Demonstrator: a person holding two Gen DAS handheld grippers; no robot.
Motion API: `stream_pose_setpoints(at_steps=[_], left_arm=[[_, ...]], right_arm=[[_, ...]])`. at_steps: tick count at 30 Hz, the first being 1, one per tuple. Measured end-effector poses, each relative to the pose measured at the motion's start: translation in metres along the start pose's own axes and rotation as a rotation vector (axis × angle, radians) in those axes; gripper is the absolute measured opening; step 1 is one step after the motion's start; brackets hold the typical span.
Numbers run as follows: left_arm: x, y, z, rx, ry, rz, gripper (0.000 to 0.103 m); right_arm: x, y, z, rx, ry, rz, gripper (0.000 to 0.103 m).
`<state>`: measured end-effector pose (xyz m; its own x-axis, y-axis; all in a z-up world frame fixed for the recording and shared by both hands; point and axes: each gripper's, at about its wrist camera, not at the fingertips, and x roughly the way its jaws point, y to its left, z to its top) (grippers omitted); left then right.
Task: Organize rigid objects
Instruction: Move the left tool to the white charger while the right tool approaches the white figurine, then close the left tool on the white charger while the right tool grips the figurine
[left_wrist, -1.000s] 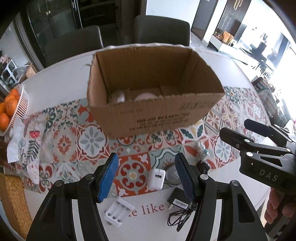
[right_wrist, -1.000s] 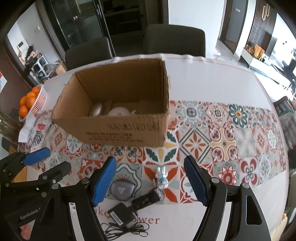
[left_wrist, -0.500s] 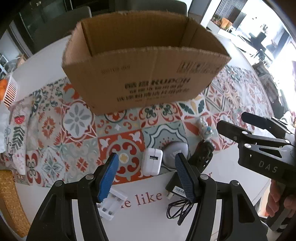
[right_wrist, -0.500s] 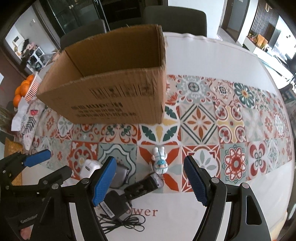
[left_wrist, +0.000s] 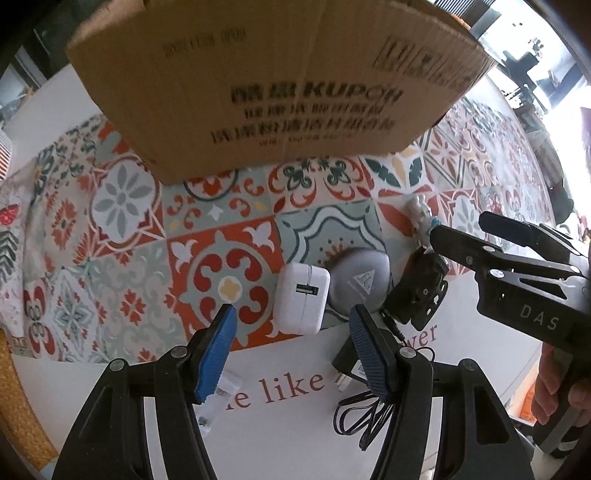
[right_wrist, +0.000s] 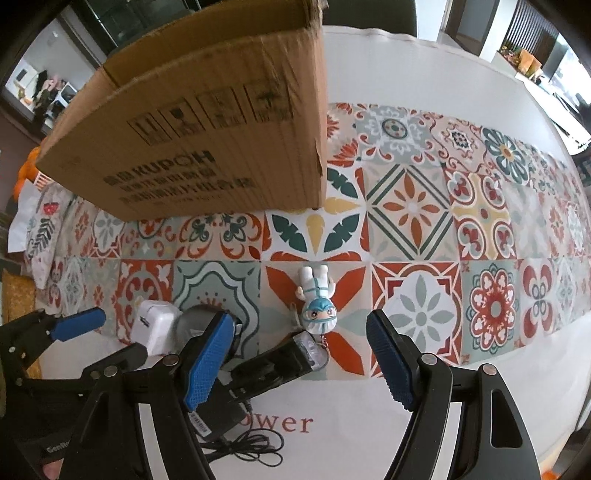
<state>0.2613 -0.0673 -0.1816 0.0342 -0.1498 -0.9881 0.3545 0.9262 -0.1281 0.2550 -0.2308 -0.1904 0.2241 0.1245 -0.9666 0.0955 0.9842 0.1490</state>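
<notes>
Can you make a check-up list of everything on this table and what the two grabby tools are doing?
Surface: white round table with a colourful tile-pattern runner.
Job's things: brown cardboard box; white square USB charger; grey round disc; small white-and-blue toy figure, lying down; black clip-like gadget; white battery holder, partly hidden.
Clutter: patterned cloth at the left edge.
Grippers: left tool open, over the charger; right tool open, near the toy figure.
Cables: black plug adapter with a coiled black cord.
Surroundings: dark chair; oranges, partly hidden.
</notes>
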Motion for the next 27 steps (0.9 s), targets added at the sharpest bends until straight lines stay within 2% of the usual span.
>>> stream_pose_setpoints(at_steps=[7, 10, 14, 17, 21, 25, 27], left_arm=[[0.019, -0.006, 0.003, 0.013, 0.048, 0.01, 0.061], [0.026, -0.009, 0.004, 0.019, 0.062, 0.015, 0.059], [0.033, -0.011, 0.004, 0.022, 0.078, 0.029, 0.05], [0.039, -0.011, 0.005, 0.019, 0.083, 0.035, 0.046], [0.045, -0.001, 0.01, -0.001, 0.09, 0.007, 0.04], [0.054, 0.002, 0.009, -0.006, 0.1, -0.019, 0.033], [0.057, 0.003, 0.01, -0.011, 0.097, -0.02, 0.033]], right_arm=[[0.017, -0.007, 0.0, 0.016, 0.023, 0.029, 0.074], [0.025, -0.012, 0.001, 0.029, 0.04, 0.024, 0.069], [0.034, -0.016, 0.003, 0.033, 0.052, 0.031, 0.066], [0.042, -0.015, 0.004, 0.031, 0.062, 0.025, 0.064], [0.052, -0.017, 0.007, 0.046, 0.077, 0.035, 0.06], [0.06, -0.017, 0.012, 0.065, 0.089, 0.04, 0.047], [0.062, -0.017, 0.014, 0.066, 0.088, 0.043, 0.046]])
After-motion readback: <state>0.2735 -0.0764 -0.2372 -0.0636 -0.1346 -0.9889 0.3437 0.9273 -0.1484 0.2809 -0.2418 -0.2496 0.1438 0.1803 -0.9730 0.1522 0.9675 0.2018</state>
